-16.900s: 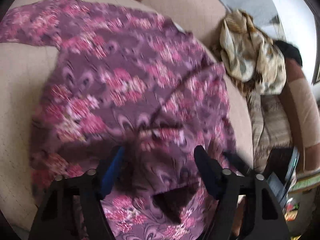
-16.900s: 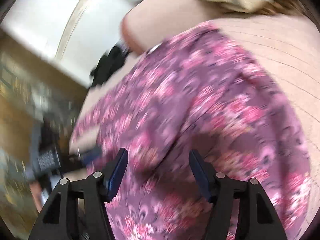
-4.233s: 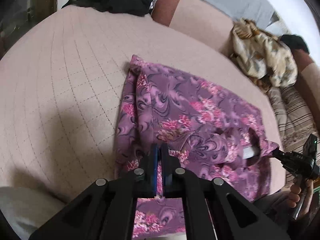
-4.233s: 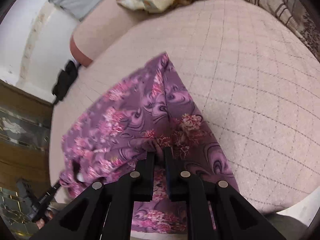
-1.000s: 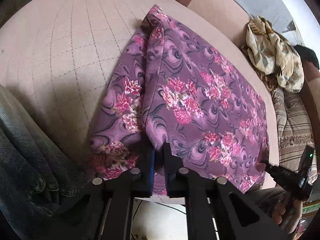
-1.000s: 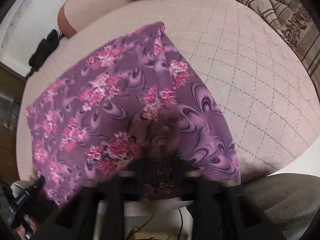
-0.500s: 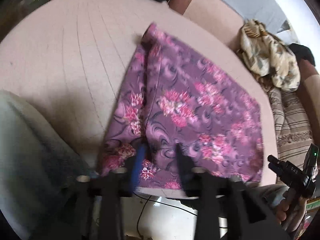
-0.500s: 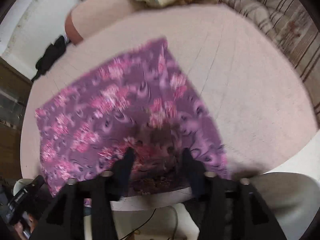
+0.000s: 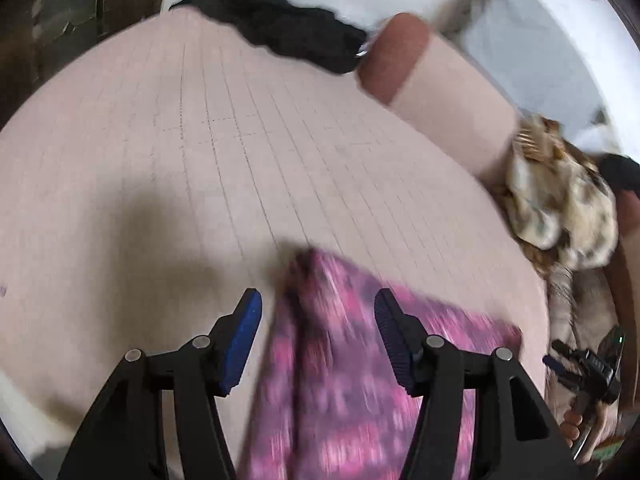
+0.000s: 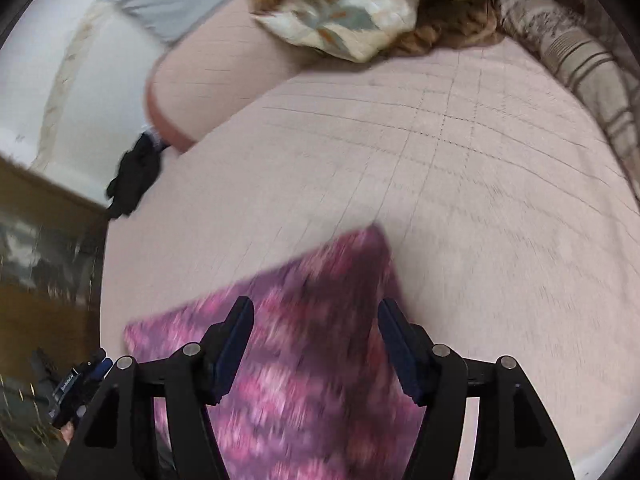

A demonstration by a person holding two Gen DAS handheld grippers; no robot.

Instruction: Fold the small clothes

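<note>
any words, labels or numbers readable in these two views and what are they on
No text can be read in either view.
Left gripper: a small white label on its black body, seen at the lower left of the right wrist view, too small and blurred to read.
Right gripper: no readable marking.
Purple floral garment: pattern only, no print or tag in sight.
Cream patterned cloth: leaf print only.

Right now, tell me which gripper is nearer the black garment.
Left. The black garment lies at the bed's far left edge, ahead of the left gripper; the right gripper sits farther across the purple floral garment.
</note>
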